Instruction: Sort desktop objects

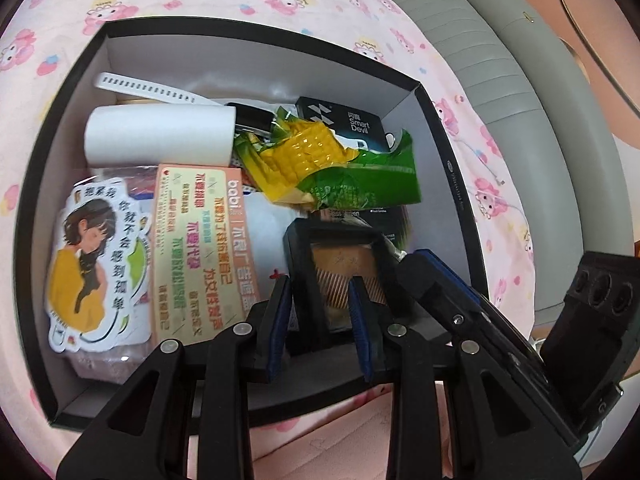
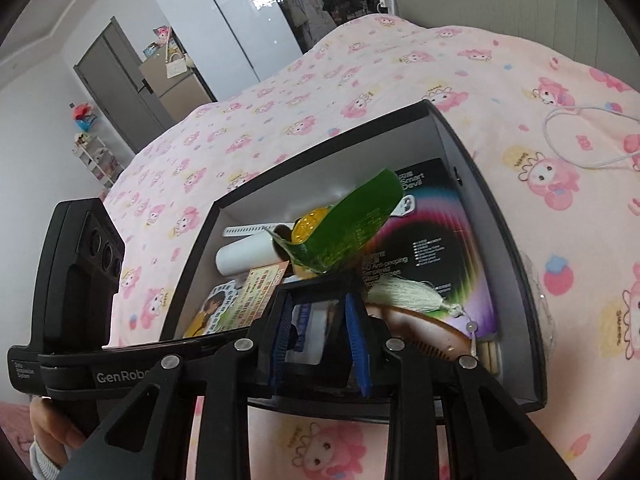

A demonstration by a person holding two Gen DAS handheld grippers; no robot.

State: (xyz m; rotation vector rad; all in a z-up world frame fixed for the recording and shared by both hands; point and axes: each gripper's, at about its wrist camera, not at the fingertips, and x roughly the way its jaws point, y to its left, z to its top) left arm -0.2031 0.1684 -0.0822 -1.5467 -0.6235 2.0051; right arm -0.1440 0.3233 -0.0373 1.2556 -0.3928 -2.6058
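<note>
A pink bedspread (image 2: 360,92) with bunny pictures covers the bed — far ahead stand a grey door (image 2: 116,80) and white wall (image 2: 32,128).

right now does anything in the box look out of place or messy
The corn snack packet stands out: it lies tilted on top of the other things in the black box, its green end sticking up toward the rim rather than lying flat. The rest, such as the white roll and the sticker, lies lower in the box.

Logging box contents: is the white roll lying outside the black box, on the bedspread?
No. The white roll lies inside the black box, beside the corn packet.
</note>
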